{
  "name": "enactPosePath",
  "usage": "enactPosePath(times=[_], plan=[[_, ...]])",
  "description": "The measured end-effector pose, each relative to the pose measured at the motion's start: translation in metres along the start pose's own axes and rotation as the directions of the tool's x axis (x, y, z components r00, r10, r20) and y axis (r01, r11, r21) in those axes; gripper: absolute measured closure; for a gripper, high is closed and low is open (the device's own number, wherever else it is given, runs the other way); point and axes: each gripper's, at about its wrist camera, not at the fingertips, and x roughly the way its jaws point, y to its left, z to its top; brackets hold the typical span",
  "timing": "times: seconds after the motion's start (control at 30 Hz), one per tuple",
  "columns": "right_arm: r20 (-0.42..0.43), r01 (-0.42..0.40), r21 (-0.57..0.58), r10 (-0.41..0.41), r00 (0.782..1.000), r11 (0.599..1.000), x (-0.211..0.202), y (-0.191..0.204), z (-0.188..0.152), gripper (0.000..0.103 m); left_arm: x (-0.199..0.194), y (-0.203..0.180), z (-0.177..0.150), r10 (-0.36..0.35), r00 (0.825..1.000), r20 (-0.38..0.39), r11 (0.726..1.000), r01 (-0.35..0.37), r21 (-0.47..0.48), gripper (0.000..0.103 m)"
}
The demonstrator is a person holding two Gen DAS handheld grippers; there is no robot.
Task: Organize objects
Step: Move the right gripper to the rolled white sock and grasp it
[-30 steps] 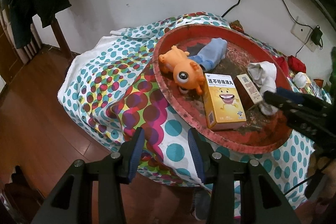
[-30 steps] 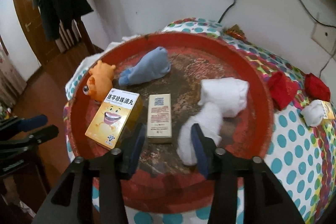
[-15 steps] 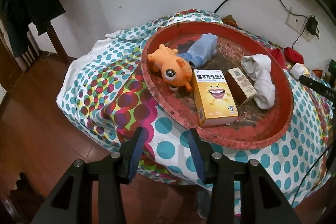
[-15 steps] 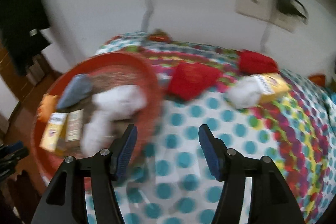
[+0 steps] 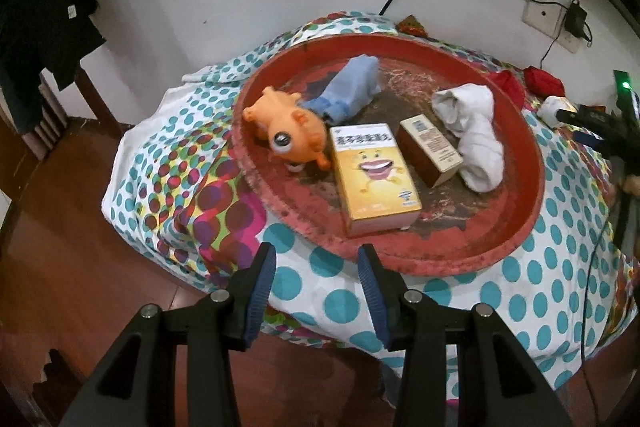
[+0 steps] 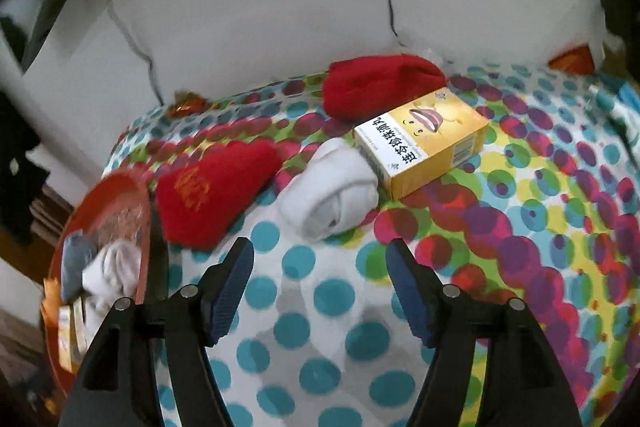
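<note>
Right gripper (image 6: 320, 281) jaws spread, empty, above the dotted cloth (image 6: 332, 347); white sock roll (image 6: 330, 189) just ahead, touching a yellow box (image 6: 424, 143), red socks (image 6: 212, 193) beside. Left gripper (image 5: 316, 277) jaws parted, empty, at the red tray (image 5: 520, 227) rim; tray holds toy (image 5: 286, 131), boxes, socks.

Only readable bit is the Chinese print "连苓珍珠滴丸" on the side of the yellow smiley-mouth box (image 6: 422, 137); gold lettering on the red pouch (image 6: 212, 193) is too blurry.
</note>
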Motion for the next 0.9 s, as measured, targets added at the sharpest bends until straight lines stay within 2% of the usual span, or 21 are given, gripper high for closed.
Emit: enactPosePath(times=[0.1, 0.3, 0.43, 0.53, 0.6, 0.77, 0.9], plan=[[0.004, 0.001, 0.039, -0.001, 1.0, 0.999, 0.011, -0.004, 0.009, 0.035, -0.003, -0.011, 0.004, -0.028, 1.0, 0.011, 0.999, 0.028, 0.027, 0.059], [0.018, 0.003, 0.115, -0.005, 1.0, 0.993, 0.029, -0.008, 0.023, 0.032, 0.0, -0.036, 0.02, -0.028, 1.0, 0.001, 0.994, 0.028, 0.103, 0.059], [0.027, 0.034, 0.107, -0.037, 0.999, 0.994, 0.039, -0.007, 0.029, 0.032, 0.001, -0.057, 0.037, -0.038, 0.999, 0.007, 0.989, 0.037, 0.142, 0.059], [0.026, 0.051, 0.051, -0.053, 0.998, 0.997, 0.046, -0.001, 0.033, 0.034, 0.003, -0.076, 0.051, -0.061, 0.998, 0.015, 0.984, 0.058, 0.169, 0.059], [0.025, 0.068, -0.019, -0.068, 0.997, 0.997, 0.05, 0.005, 0.034, 0.046, 0.006, -0.09, 0.063, -0.076, 0.997, 0.015, 0.98, 0.072, 0.188, 0.059], [0.045, 0.076, -0.174, -0.069, 0.997, 0.982, 0.045, 0.014, 0.025, 0.048, 0.019, -0.13, 0.096, -0.141, 0.99, 0.001, 0.967, 0.137, 0.213, 0.059], [0.046, 0.065, -0.231, -0.055, 0.997, 0.971, 0.03, 0.008, 0.012, 0.049, 0.033, -0.167, 0.118, -0.177, 0.984, 0.005, 0.954, 0.17, 0.247, 0.059]])
